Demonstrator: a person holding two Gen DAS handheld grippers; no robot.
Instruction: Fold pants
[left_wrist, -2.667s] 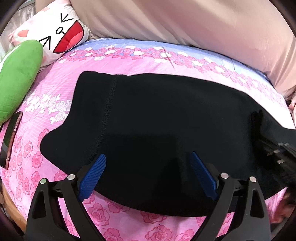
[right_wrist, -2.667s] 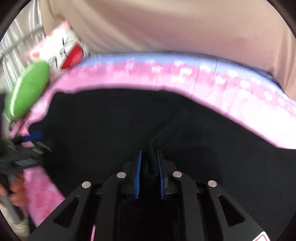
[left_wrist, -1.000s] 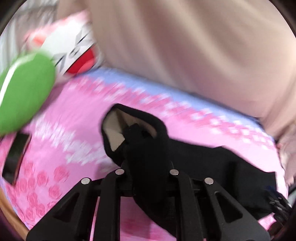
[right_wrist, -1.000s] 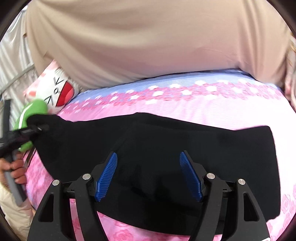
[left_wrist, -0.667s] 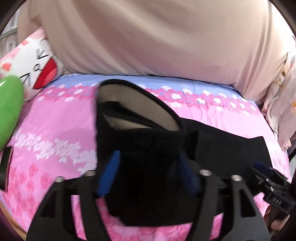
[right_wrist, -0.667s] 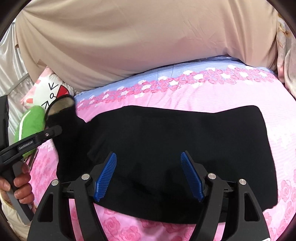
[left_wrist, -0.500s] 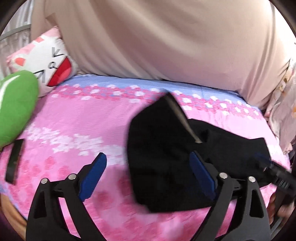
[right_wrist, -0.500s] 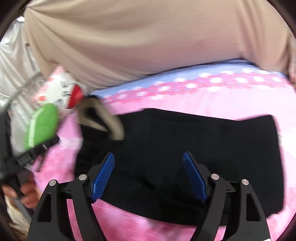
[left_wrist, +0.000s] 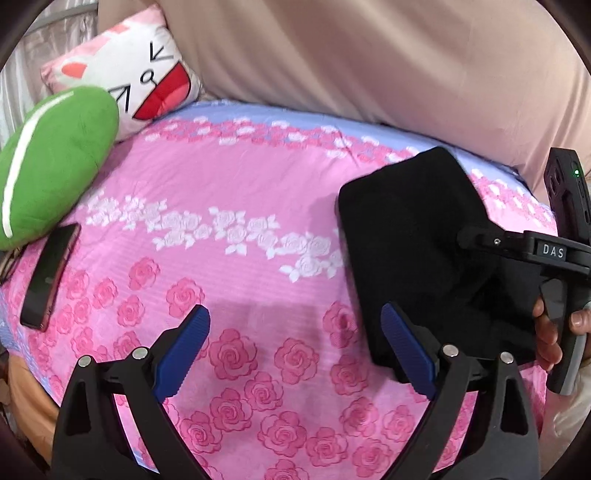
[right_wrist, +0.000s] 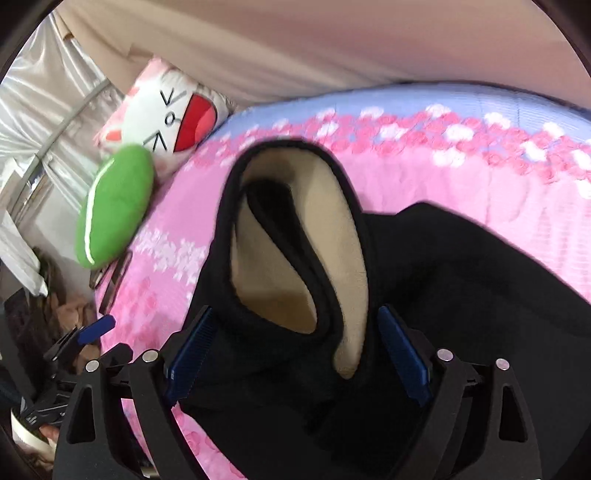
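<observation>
Pants (left_wrist: 417, 254), black with a cream fleece lining, lie bunched on a bed (left_wrist: 236, 258) spread with a pink rose-print sheet, toward the right side as the left wrist camera sees it. From that camera the garment reads as a plain dark block, its near corner just behind the right-hand blue pad of the left gripper (left_wrist: 295, 347). The left gripper's fingers (left_wrist: 184, 343) stand spread wide over bare sheet, with nothing between them. At the right edge of the same view a person's hand (left_wrist: 554, 332) grips the black handle of the other tool, which hangs above the cloth.

Only the right wrist camera shows the waistband (right_wrist: 295, 236) turned open, the pale lining curling in a loop close to the lens. The right gripper (right_wrist: 295, 350) has just been opening; its fingers (right_wrist: 402, 354) now stand far apart on either side of a heap of black fabric, which lies between them, and the blue pads do not appear to press on it, though motion blur softens the picture. That camera also catches the left gripper's blue tip low at the left edge.

Both views take in a green plush cushion (left_wrist: 51, 162) and a white cat-face pillow (left_wrist: 136, 77) at the head of the bed, backed by beige fabric (left_wrist: 369, 55). A dark phone (left_wrist: 50, 273) lies flat on the sheet beside the cushion.
</observation>
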